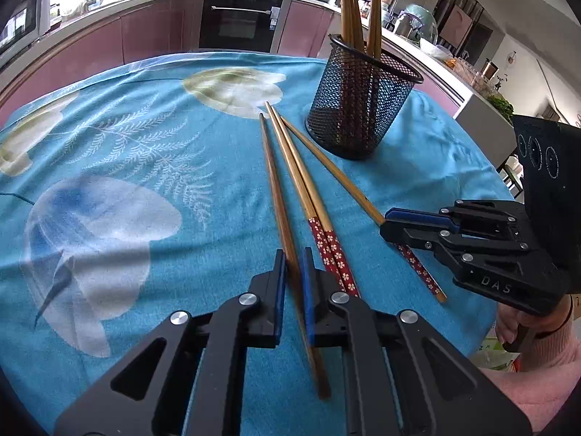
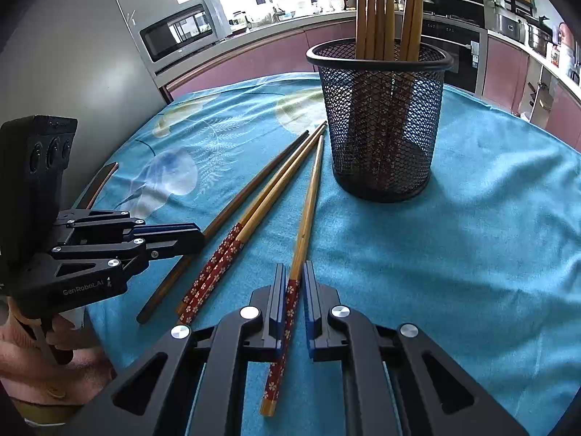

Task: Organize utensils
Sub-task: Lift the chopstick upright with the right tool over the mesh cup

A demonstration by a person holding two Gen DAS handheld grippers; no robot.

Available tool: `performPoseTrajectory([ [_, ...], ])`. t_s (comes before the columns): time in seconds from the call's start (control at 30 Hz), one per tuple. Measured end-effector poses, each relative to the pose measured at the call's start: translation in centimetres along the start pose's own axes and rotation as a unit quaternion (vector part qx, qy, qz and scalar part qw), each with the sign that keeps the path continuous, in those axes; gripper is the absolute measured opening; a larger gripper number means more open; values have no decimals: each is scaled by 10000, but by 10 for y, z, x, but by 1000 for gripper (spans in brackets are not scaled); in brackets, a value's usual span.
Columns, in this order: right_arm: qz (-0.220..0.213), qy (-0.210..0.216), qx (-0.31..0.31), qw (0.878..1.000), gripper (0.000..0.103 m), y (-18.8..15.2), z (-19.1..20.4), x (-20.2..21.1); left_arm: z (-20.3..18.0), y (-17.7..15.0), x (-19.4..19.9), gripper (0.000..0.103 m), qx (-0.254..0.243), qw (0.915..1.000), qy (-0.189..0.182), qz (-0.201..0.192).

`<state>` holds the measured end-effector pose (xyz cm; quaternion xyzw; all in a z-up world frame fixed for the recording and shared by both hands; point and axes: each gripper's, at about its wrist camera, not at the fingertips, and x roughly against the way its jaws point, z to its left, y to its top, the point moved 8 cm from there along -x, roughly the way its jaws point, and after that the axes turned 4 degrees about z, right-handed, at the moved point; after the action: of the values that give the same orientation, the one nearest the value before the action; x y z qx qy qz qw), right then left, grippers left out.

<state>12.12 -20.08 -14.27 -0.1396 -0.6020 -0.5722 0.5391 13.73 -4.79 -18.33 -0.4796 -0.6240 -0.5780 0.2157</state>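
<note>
Several chopsticks lie on the blue tablecloth (image 1: 145,152) beside a black mesh cup (image 1: 357,109) that holds several upright chopsticks. My left gripper (image 1: 292,272) straddles the plain dark brown chopstick (image 1: 276,189); its jaws stand a little apart around it. My right gripper (image 2: 293,283) straddles a light chopstick with a red flowered end (image 2: 308,203), jaws a little apart around it. A pair of red-ended chopsticks (image 1: 305,189) lies between the two. The right gripper shows in the left wrist view (image 1: 392,223), the left gripper in the right wrist view (image 2: 196,238), the cup there too (image 2: 381,123).
The table's edge runs close behind the cup (image 1: 454,123). Kitchen cabinets and an oven (image 1: 239,21) stand beyond the table. A fridge (image 2: 90,65) and a microwave (image 2: 181,29) stand at the left in the right wrist view.
</note>
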Motion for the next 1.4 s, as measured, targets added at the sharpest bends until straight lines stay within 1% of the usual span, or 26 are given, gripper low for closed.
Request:
performPoseTrajectory([
  [0.03, -15, -57, -6, 10000, 11, 1, -2, 0, -2, 1, 1, 16, -87, 9999, 57, -18],
  [0.07, -37, -106, -11, 9999, 12, 2, -3, 0, -3, 3, 1, 18, -180, 9997, 146, -50],
  [0.1, -53, -160, -12, 9999, 13, 4, -4, 0, -4, 6, 0, 18, -243, 9994, 236, -72],
  [0.17, -88, -219, -1, 9997, 14, 8, -5, -3, -5, 14, -2, 19, -310, 9991, 281, -106],
  [0.23, -93, -295, 42, 9995, 21, 14, -6, -9, -4, 23, -8, 19, -365, 9987, 346, -110],
  [0.37, -116, -424, 160, 9989, 22, 26, -7, -18, 3, 38, -24, 18, -346, 9986, 399, -3],
  [0.6, -129, -529, 245, 9982, 22, 41, -6, -29, 9, 56, -39, 16, -371, 9983, 445, 29],
  [0.67, -130, -555, 267, 9980, 21, 44, -4, -31, 9, 61, -42, 13, -379, 9981, 487, 18],
  [0.73, -140, -564, 260, 9980, 17, 45, -5, -32, 8, 64, -44, 12, -379, 9978, 549, -5],
  [0.77, -137, -545, 235, 9981, 15, 46, -5, -33, 8, 64, -45, 10, -363, 9977, 571, -17],
  [0.83, -136, -474, 172, 9986, 7, 46, -6, -32, 8, 65, -45, 10, -297, 9979, 566, -38],
  [1.03, -163, -324, 22, 9993, 6, 43, -7, -27, 10, 62, -38, 8, -112, 9988, 470, -98],
  [1.13, -199, -155, -18, 9997, 6, 41, -6, -20, 9, 59, -29, 8, -92, 9990, 392, -181],
  [1.4, -492, 214, 52, 9985, 6, 39, 5, 10, 1, 59, 5, 8, -55, 9988, 105, -477],
])
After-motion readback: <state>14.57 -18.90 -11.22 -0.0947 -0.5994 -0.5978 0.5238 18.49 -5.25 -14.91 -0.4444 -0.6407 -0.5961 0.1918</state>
